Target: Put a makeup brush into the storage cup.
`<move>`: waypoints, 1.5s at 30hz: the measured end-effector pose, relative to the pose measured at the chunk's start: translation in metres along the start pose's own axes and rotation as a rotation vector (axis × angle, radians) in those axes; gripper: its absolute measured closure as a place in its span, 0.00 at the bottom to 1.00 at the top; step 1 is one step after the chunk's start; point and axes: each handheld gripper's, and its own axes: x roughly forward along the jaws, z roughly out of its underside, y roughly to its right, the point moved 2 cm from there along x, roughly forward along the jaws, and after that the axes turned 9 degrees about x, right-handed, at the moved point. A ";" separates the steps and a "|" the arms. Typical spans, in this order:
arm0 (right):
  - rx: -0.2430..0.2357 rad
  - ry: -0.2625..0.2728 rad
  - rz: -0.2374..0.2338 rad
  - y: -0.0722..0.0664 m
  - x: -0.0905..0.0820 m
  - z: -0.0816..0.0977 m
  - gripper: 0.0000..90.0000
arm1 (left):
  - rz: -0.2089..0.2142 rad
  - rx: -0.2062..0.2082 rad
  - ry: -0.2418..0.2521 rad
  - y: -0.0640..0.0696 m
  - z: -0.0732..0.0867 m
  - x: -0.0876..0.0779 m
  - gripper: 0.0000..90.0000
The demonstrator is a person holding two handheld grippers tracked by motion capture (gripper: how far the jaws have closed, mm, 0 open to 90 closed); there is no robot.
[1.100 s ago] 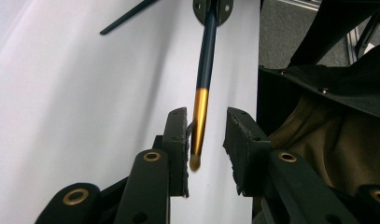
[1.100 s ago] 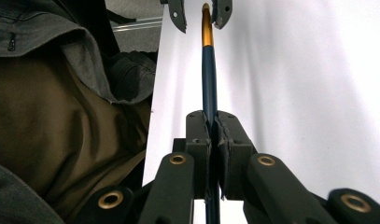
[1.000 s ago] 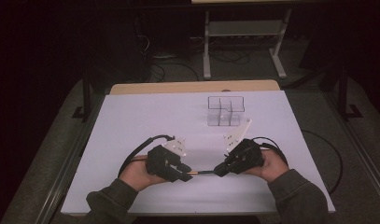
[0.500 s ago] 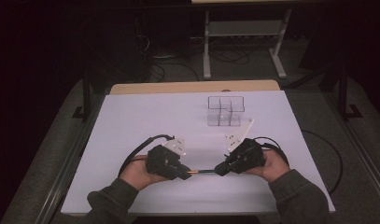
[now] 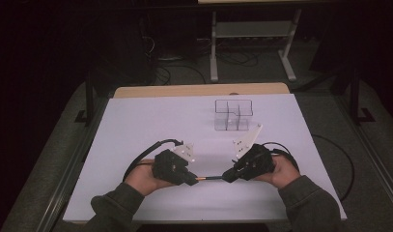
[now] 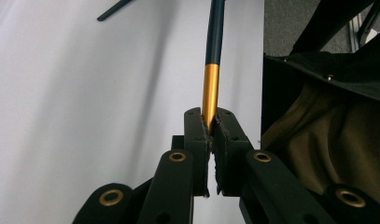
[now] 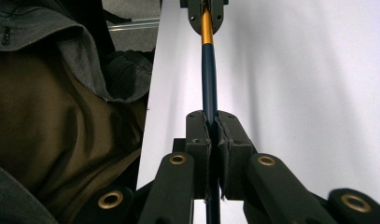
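Both grippers meet low over the near middle of the white table [image 5: 136, 125], and a slim pen [image 5: 211, 178] hangs level between them. The left gripper [image 5: 194, 180] has just been closing, and in the left gripper view its jaws are now pinched tight on the pen's gold end [image 6: 210, 93], pads pressed against the metal. The right gripper [image 5: 226, 177] is clamped as well: its own view has the dark blue barrel [image 7: 208, 74] running straight up out of the closed jaws toward the far gripper. So the pen is off the table, gripped at both ends, one hand on each half. That reads like the set-up for pulling it apart or for twisting the gold part off; the double grip is made, the separating itself looks not yet done, since gold and blue sit flush in one line. Farther back, right of centre, a clear compartment box [image 5: 232, 116] stands untouched, well apart from the hands, possibly where the pen or its pieces go afterwards. Whether the gold piece is a cap or a tip I cannot tell.
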 end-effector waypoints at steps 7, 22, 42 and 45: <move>-0.004 -0.012 -0.002 0.001 0.001 0.001 0.91 | 0.000 0.005 -0.010 0.000 -0.004 0.000 0.95; -0.006 -0.061 0.030 -0.001 -0.004 -0.018 0.78 | -0.015 0.021 -0.052 0.002 -0.013 -0.002 0.95; -0.046 -0.187 -0.017 -0.003 0.023 -0.040 0.90 | -0.017 0.062 -0.065 0.002 -0.029 -0.003 0.95; -0.062 -0.185 -0.013 -0.002 0.024 -0.039 0.91 | -0.017 0.065 -0.053 0.001 -0.030 -0.004 0.95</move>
